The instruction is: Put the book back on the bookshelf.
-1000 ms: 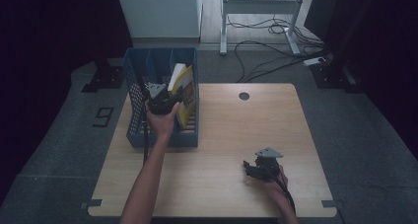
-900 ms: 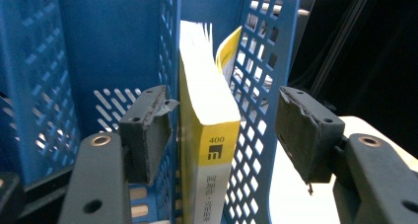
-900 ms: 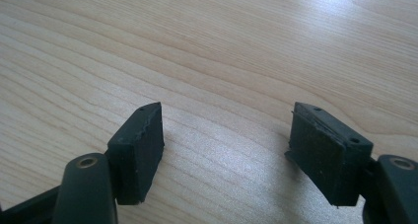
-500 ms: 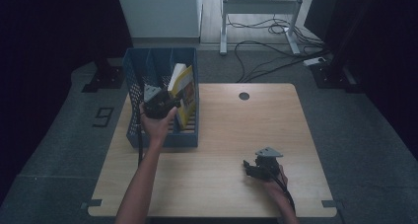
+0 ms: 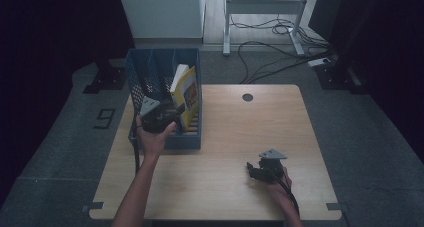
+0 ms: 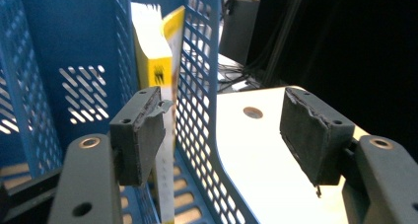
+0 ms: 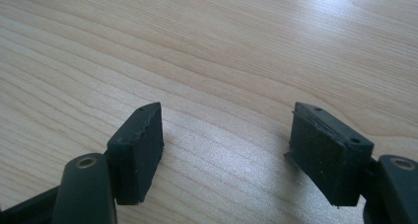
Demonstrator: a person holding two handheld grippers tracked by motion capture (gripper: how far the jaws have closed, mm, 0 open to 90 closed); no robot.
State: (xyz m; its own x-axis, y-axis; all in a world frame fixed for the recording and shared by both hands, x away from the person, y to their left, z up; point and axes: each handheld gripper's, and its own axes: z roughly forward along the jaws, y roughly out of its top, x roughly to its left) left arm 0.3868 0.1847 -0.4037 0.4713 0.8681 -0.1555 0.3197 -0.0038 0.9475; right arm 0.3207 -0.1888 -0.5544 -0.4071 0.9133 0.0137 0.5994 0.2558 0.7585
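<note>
A blue mesh file rack (image 5: 150,67) stands on the left of the wooden table (image 5: 225,137). A yellow book (image 5: 186,94) leans upright in its right-hand slot. My left gripper (image 5: 170,113) hovers at the near side of the rack, just left of the book. Its jaws have just been opening and stand wide. In the left gripper view, the rack's mesh wall (image 6: 199,61) runs between the jaws untouched, and the book (image 6: 150,51) rises behind the left pad (image 6: 140,130). My right gripper (image 5: 254,171) rests low over the bare table (image 7: 222,46), open (image 7: 224,135) and holding nothing.
A round cable hole (image 5: 247,97) sits in the table's far middle. Behind the table are a white cabinet (image 5: 160,12), a metal desk frame (image 5: 260,7) and loose cables (image 5: 270,62) on the floor. Dark surroundings flank both sides.
The left hand drew its gripper back toward the near edge and a little left, away from the yellow book, which stays leaning in the rack. The right gripper kept still.
</note>
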